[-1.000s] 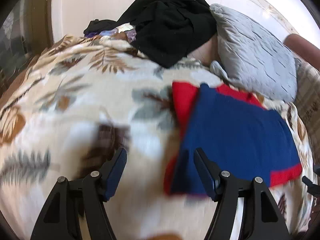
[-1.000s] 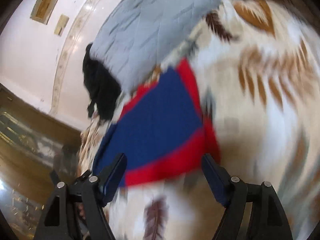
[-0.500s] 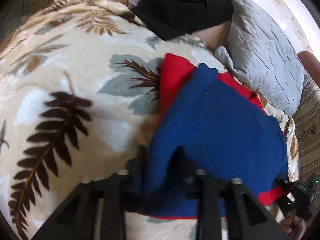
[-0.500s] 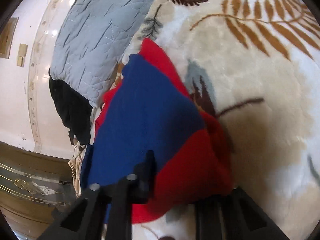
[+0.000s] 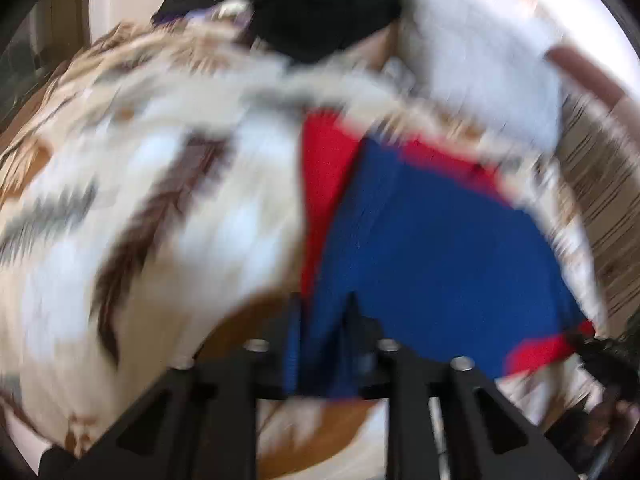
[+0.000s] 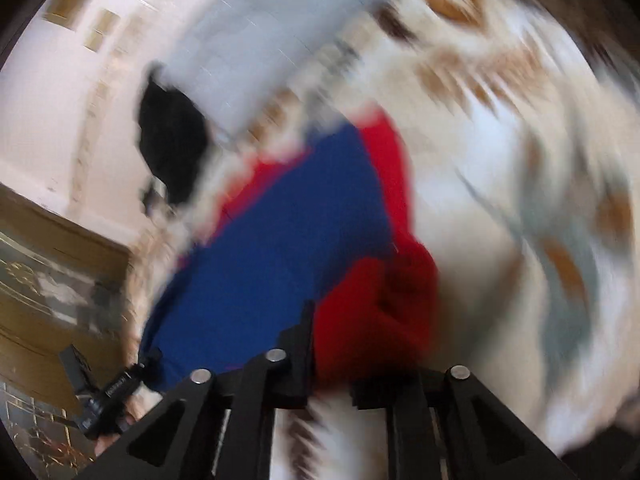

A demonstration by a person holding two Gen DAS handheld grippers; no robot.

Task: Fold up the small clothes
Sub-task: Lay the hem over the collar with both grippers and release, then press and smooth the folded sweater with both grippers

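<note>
Here the left gripper (image 5: 320, 320) is clamped on the near blue corner of the red-and-blue garment (image 5: 432, 248), while the right gripper (image 6: 332, 344) pinches its red hem at the opposite near corner. Both views are heavily motion-blurred, yet the garment shows spread over the leaf-patterned blanket (image 5: 160, 208), its far red edge reaching toward the grey pillow (image 5: 480, 68), with a heap of black clothing (image 5: 324, 12) just beside that pillow
</note>
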